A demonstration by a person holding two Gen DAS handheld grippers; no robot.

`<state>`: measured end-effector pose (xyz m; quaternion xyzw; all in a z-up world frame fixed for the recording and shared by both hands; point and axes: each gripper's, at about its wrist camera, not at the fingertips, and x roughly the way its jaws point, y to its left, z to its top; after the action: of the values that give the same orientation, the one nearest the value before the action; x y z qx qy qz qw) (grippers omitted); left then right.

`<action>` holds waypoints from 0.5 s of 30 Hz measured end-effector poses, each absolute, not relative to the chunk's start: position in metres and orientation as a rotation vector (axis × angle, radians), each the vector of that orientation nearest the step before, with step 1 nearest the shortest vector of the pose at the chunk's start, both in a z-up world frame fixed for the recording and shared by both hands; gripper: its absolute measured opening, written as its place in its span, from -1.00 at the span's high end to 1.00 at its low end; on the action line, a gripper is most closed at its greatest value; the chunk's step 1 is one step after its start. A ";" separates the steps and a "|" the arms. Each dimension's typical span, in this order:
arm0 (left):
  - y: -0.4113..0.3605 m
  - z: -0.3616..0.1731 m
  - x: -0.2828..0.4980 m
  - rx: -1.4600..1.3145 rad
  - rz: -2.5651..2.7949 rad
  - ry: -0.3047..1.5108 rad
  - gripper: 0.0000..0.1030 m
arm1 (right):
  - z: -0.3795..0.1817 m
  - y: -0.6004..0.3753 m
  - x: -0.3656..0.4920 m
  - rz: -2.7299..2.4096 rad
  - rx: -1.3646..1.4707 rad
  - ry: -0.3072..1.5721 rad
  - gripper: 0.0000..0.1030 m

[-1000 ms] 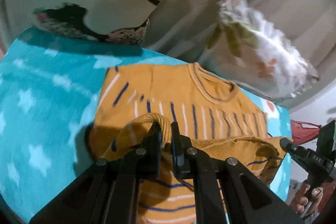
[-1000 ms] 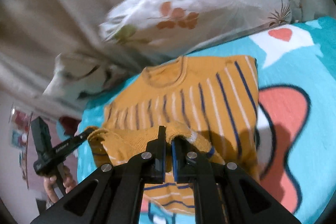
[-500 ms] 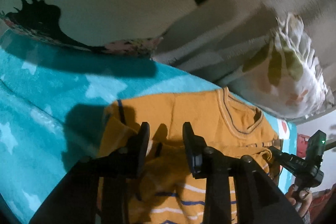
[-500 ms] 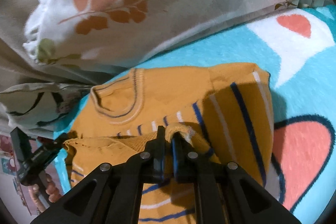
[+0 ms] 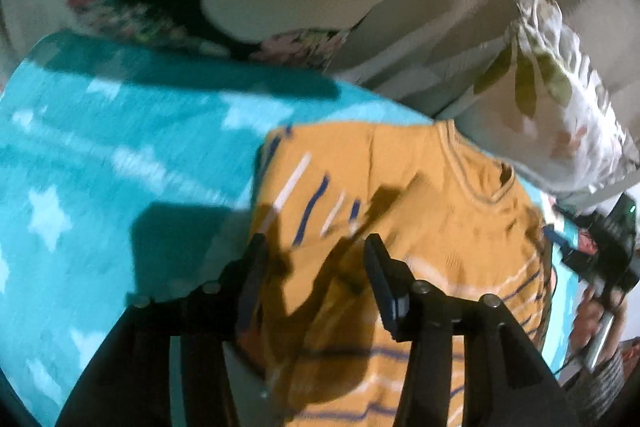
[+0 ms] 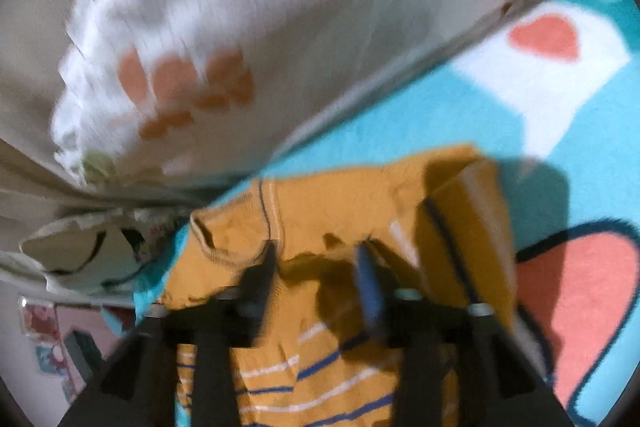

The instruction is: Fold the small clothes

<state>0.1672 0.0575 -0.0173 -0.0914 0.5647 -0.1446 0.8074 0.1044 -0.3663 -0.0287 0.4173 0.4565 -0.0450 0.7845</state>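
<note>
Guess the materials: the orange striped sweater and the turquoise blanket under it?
Sweater: looks like a soft matte knit, cotton or acrylic; the ribbed neckline and limp folds suggest that. Blanket: probably plush fleece; fuzzy nap, printed stars, no sheen. Motion blur hides finer weave.

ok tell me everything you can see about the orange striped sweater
The sweater is a small mustard-orange knit with thin navy and white stripes and a ribbed round collar. It lies on the turquoise blanket, its lower part folded up over the chest, close to the white floral pillow. Both the left gripper and right gripper are above it with jaws open, gripping nothing. Motion blur hides finer detail.
</note>
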 end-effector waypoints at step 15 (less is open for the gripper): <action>0.073 -0.042 0.074 -0.025 -0.296 1.253 0.46 | 0.018 -0.199 0.111 0.247 0.404 1.090 0.33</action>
<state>0.0735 0.0732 -0.0419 -0.0115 0.5840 -0.1380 0.7999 0.1107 -0.1990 0.0185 0.1903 0.5134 0.1165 0.8287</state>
